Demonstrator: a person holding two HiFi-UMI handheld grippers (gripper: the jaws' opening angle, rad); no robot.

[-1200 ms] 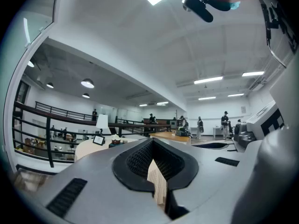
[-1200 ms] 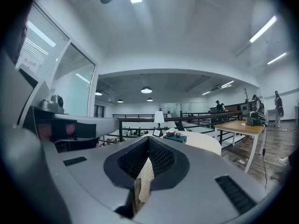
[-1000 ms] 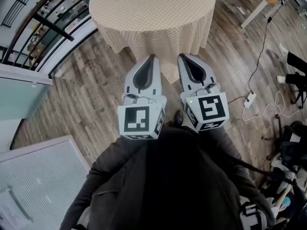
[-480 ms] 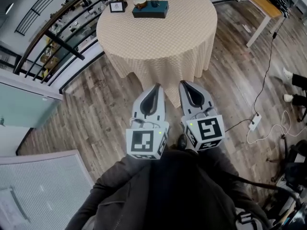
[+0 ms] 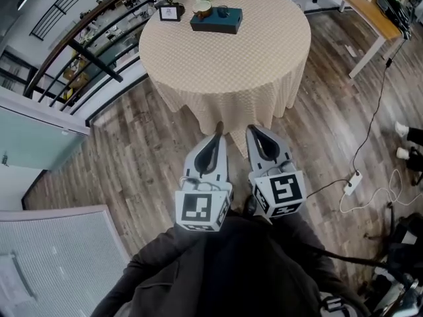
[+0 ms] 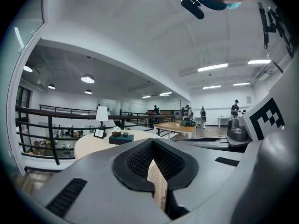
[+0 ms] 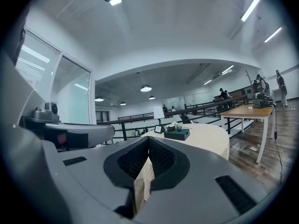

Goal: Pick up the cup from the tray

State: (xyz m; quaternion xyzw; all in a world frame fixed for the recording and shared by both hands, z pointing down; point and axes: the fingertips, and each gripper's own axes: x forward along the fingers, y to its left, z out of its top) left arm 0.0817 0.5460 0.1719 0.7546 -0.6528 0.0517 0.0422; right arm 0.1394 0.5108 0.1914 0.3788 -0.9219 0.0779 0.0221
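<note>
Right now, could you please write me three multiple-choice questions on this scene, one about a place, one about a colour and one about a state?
1. Where is the dark tray?
A. on the floor
B. on the far side of the round table
C. on a shelf

2. What colour is the tablecloth?
A. red
B. black
C. cream

3. How do the jaws of the left tool and right tool stand?
A. both shut, empty
B. both wide open
C. one open, one shut

Answers: 1 B, the tray sits on the table's far side. 2 C, the cloth is pale cream. 3 A, each gripper view shows jaws together with nothing held.
</note>
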